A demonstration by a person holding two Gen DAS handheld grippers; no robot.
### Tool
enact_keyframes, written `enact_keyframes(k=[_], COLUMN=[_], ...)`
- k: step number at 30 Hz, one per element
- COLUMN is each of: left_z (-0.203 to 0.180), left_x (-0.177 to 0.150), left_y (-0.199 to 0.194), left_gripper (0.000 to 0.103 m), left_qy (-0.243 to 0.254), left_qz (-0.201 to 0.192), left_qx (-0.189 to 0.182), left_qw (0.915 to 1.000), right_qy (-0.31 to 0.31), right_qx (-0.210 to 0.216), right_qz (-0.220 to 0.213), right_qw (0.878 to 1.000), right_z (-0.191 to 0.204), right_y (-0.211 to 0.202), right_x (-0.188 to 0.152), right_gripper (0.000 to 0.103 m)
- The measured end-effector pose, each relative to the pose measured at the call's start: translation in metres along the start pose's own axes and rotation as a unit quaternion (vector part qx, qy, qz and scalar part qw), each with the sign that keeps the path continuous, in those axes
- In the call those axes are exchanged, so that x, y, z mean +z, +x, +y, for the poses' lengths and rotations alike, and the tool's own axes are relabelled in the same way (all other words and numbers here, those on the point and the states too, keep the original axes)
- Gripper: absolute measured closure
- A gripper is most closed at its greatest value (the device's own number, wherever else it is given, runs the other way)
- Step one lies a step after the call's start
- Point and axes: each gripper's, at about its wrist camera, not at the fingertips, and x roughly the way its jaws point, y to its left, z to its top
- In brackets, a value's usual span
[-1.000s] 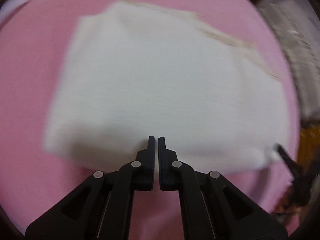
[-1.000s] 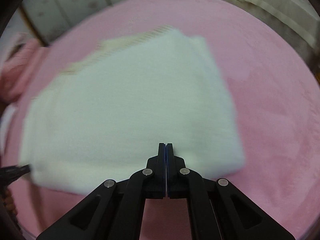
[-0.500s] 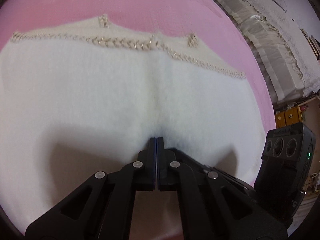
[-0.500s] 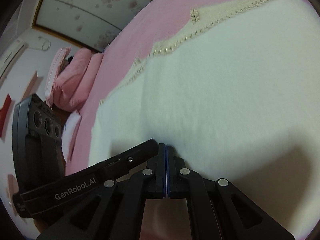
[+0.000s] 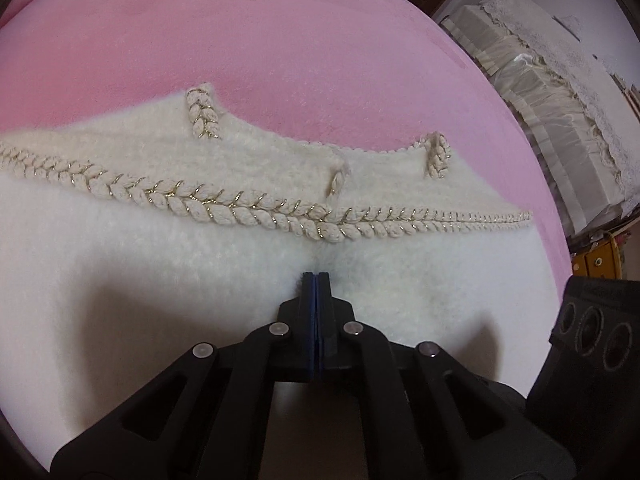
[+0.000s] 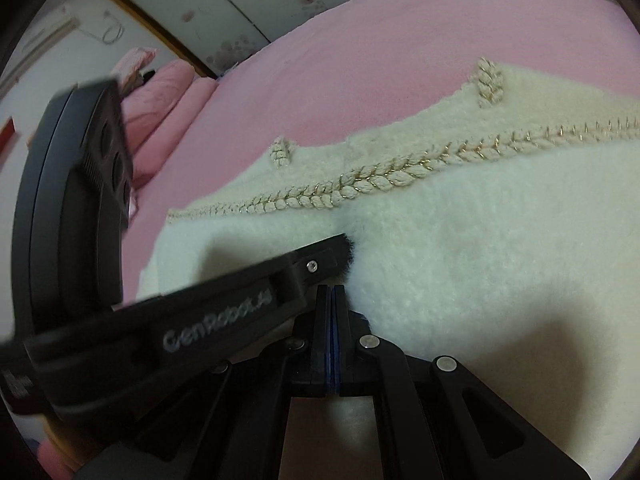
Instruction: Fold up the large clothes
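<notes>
Beyond garment's (image 5: 160, 280) braided edge (image 5: 256, 208), pink bedspread (image 5: 240, 40)

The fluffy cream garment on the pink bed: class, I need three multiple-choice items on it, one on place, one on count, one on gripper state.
1. Where does the fluffy cream garment lie?
A. on the pink bedspread
B. on a wooden floor
C. on a hanger

2. How many short braided loops stand above the long gold-threaded braid in the left wrist view?
A. none
B. two
C. five

3. How do the left gripper and right gripper stand?
A. both wide open
B. one open
C. both shut, tips at the fabric

Key: 1 A, pink cloth surrounds it; 2 B, two loops show; 3 C, no gap between either pair of fingers.
</notes>
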Motion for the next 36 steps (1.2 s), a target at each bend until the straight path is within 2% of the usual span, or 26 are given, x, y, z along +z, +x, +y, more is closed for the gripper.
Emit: enact_keyframes(k=[2, 4, 8, 10, 12, 16, 19, 20, 21, 23, 24, 25, 27, 28, 29, 30, 32, 33, 34, 36], left_z=[0.004, 0.005, 0.02, 0.035, 0.047, 0.073, 0.122, 0.128, 0.136, 0.141, 0.147, 0.15, 0.145, 0.137, 0.119, 0.101, 0.068, 0.058, 0.049, 0.034], left_x=[0.003, 0.004, -0.006, -0.007, -0.004, 0.008, 0.008, 0.011, 0.011, 0.018, 0.019, 0.021, 0.023, 0.022, 0.018, 0.013, -0.001, -0.006, -0.013, -0.02], left_y=[0.003, 0.001, -0.023, -0.034, -0.045, -0.059, -0.086, -0.089, -0.094, -0.092, -0.092, -0.092, -0.098, -0.102, -0.1, -0.098, -0.095, -0.091, -0.082, -0.066], left_gripper=[0.102, 0.102, 0.102, 0.102, 0.102, 0.102, 0.102, 0.102, 0.102, 0.102, 0.102, 0.102, 0.103, 0.103, 0.103, 0.103, 0.103, 0.103, 0.103, 0.103], left_qy=[-0.009, 0.004, 0.043, 0.043, 0.043, 0.056, 0.027, 0.022, 0.022, 0.024, 0.013, -0.001, -0.021, -0.015, 0.005, 0.025, 0.057, 0.06, 0.053, 0.045], left_qz=[0.003, -0.001, -0.01, -0.014, -0.019, -0.03, -0.038, -0.041, -0.045, -0.055, -0.057, -0.054, -0.053, -0.053, -0.052, -0.05, -0.035, -0.025, -0.009, -0.005], left_qx=[-0.012, -0.014, 0.018, 0.023, 0.042, 0.103, 0.133, 0.146, 0.164, 0.22, 0.238, 0.239, 0.254, 0.258, 0.238, 0.207, 0.152, 0.135, 0.112, 0.102], left_qw=[0.9999, 0.9999, 0.9989, 0.9987, 0.9981, 0.9926, 0.99, 0.9882, 0.9852, 0.9737, 0.9696, 0.9696, 0.9657, 0.9646, 0.9698, 0.9769, 0.9861, 0.9887, 0.9922, 0.9937], right_qy=[0.005, 0.003, 0.009, 0.011, 0.026, 0.06, 0.061, 0.054, 0.048, 0.05, 0.052, 0.048, 0.018, 0.009, 0.004, 0.005, 0.019, 0.023, 0.023, 0.018], right_qx=[0.011, 0.019, 0.048, 0.039, -0.007, -0.051, -0.096, -0.14, -0.173, -0.193, -0.191, -0.198, -0.246, -0.251, -0.224, -0.152, -0.04, 0.031, 0.07, 0.104], right_qz=[-0.001, 0.001, 0.008, 0.002, -0.02, -0.054, -0.061, -0.064, -0.067, -0.06, -0.051, -0.048, -0.05, -0.058, -0.071, -0.075, -0.051, -0.016, 0.018, 0.084], right_qw=[1.0, 1.0, 0.999, 0.999, 0.999, 0.995, 0.992, 0.987, 0.981, 0.978, 0.979, 0.978, 0.968, 0.966, 0.972, 0.986, 0.998, 0.999, 0.997, 0.991], right_z=[-0.005, -0.012, -0.039, -0.056, -0.083, -0.162, -0.216, -0.228, -0.239, -0.26, -0.268, -0.268, -0.248, -0.232, -0.218, -0.201, -0.173, -0.154, -0.141, -0.12], right_y=[0.003, 0.005, -0.005, -0.029, -0.049, -0.103, -0.141, -0.153, -0.163, -0.179, -0.185, -0.188, -0.192, -0.191, -0.191, -0.187, -0.169, -0.147, -0.127, -0.088], right_x=[0.001, 0.005, 0.014, 0.01, 0.023, 0.047, 0.063, 0.066, 0.066, 0.066, 0.068, 0.068, 0.066, 0.066, 0.065, 0.063, 0.051, 0.042, 0.033, 0.013], right_gripper=[0.103, 0.103, 0.103, 0.103, 0.103, 0.103, 0.103, 0.103, 0.103, 0.103, 0.103, 0.103, 0.103, 0.103, 0.103, 0.103, 0.103, 0.103, 0.103, 0.103])
